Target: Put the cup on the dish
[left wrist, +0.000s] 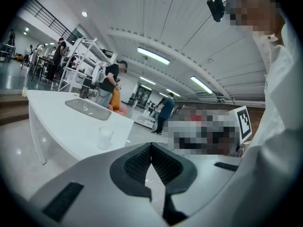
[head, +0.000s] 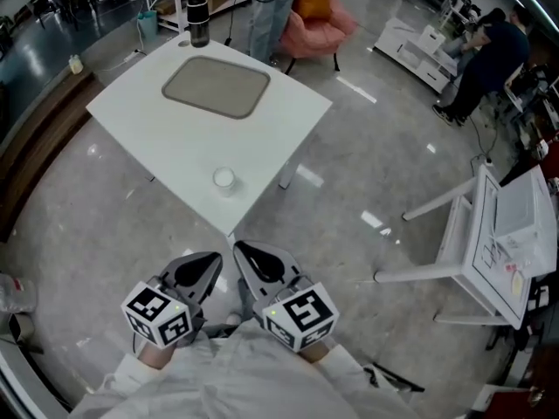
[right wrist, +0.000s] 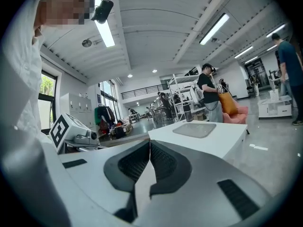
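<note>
The task looks unstarted: the cup point(head: 224, 179) stands near the bench's point(head: 140, 116) front corner, well apart from the dish point(head: 217, 86). The left gripper point(head: 212, 262) and right gripper point(head: 241, 251) hang short of the bench, fingers point(left wrist: 137, 164) pressed together, empty. Next, one gripper must likely reach out, spread its fingers and pinch the cup.

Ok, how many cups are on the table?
1. The cup stands by the near corner of the table, apart from the dish. The dark bottle at the far edge is not a cup. None seems hidden.

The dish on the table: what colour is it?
The dish is grey; head view shows it best.
</note>
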Available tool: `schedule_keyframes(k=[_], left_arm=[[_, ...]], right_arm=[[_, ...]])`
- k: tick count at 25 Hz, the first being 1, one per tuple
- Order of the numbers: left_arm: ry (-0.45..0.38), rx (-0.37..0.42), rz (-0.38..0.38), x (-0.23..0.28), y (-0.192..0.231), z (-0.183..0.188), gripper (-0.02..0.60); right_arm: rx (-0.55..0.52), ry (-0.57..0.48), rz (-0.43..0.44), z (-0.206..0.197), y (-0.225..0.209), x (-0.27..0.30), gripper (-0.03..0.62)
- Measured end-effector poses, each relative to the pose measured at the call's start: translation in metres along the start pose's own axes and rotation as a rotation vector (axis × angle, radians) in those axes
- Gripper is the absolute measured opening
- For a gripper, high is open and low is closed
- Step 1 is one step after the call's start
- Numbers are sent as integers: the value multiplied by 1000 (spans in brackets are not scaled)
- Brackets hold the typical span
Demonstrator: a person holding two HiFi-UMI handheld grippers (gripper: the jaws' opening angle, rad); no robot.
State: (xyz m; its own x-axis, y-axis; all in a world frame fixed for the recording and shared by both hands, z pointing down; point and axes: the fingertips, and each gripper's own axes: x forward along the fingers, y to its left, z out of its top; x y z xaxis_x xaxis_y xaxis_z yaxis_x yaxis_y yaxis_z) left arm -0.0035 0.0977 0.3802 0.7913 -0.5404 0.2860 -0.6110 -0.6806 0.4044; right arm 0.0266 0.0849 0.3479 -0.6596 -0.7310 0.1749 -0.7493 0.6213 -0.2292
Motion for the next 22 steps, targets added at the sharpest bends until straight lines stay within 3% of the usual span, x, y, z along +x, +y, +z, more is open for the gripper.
schedule_keyframes(k=[13,22], left_arm=[[-49,-17,99,93,84,82,8],[-40,-23,164,123,104,89,8]], right_arm=[[-22,29,70,47,-110,82,15],[-26,131,180,35,-133,114,15]])
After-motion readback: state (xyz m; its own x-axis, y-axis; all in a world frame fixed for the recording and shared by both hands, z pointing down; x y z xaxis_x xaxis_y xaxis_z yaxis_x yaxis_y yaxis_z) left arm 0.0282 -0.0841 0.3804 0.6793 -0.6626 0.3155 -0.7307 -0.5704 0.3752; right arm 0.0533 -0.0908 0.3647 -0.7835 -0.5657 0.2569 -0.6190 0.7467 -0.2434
